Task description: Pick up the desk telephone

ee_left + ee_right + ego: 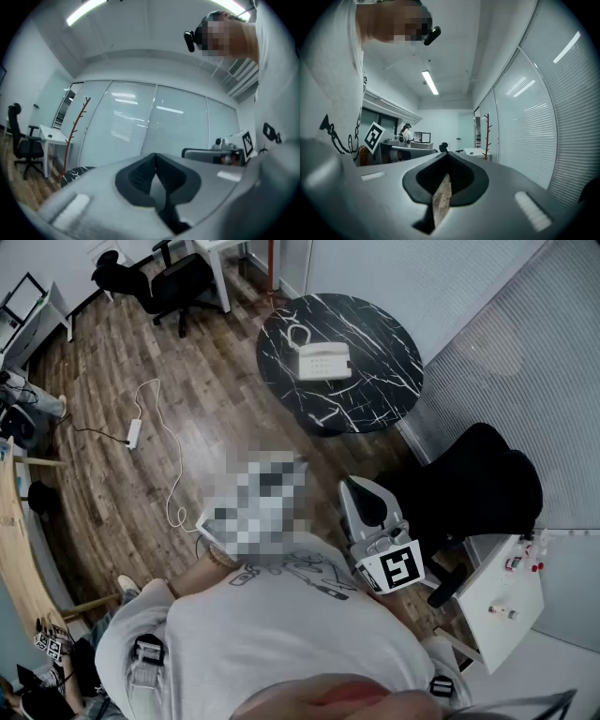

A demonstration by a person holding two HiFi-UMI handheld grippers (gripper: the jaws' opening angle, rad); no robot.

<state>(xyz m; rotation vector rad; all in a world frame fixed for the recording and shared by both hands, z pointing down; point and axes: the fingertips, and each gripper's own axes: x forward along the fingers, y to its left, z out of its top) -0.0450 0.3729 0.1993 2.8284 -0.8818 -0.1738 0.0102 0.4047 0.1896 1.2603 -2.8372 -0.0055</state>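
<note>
The white desk telephone (323, 360) sits on a round black marble table (375, 390) far ahead of me in the head view, its coiled cord lying beside it. My right gripper (364, 491) is held at chest height, well short of the table, with its jaws shut and empty. The left gripper (207, 525) is mostly hidden by the blurred patch. In the left gripper view its jaws (154, 158) are pressed together on nothing, and the table's edge (75, 175) shows low at the left. The right gripper's jaws (446, 158) are likewise shut and empty.
A black office chair (478, 488) stands right of me, beside a small white stand (506, 587) with bottles. A power strip (134, 433) and its cable lie on the wood floor. More chairs (173, 282) stand at the back, and a coat rack (75, 126) by the glass wall.
</note>
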